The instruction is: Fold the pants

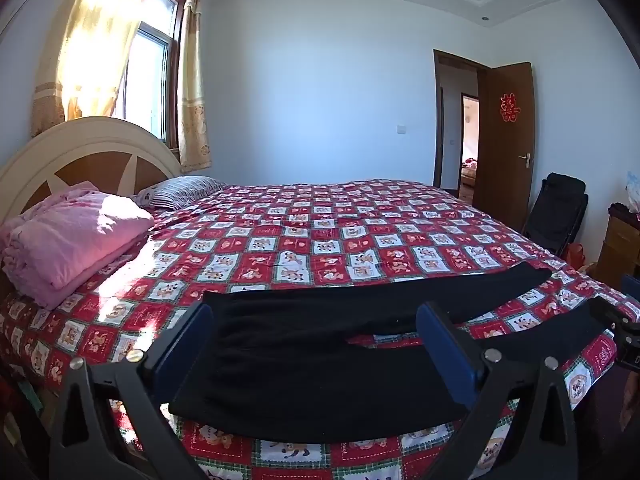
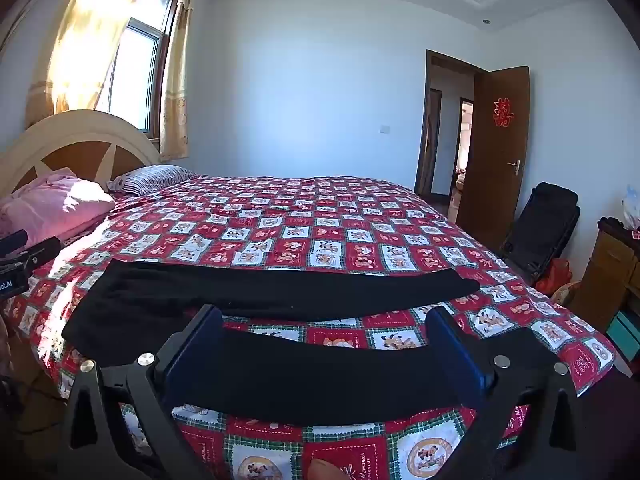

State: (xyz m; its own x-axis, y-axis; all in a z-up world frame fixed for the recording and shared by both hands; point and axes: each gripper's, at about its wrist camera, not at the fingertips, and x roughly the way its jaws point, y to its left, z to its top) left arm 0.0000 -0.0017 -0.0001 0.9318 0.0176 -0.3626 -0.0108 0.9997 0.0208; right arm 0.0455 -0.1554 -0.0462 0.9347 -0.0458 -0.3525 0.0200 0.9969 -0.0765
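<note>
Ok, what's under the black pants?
The black pants lie spread on the red patterned bedspread, which shows between the legs. Anything beneath the fabric itself is hidden.

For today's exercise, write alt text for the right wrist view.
Black pants lie flat on a bed with a red patterned cover, legs apart. The open right tool hovers above the nearer leg. A pink blanket sits by the headboard.

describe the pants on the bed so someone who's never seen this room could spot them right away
Start at the big bed with the red-and-white checked cartoon cover. Along its near edge lie the black pants, spread flat with the two legs running toward the door side. They are the only plain black cloth on the bed; the pink blanket and striped pillow sit at the headboard.
</note>
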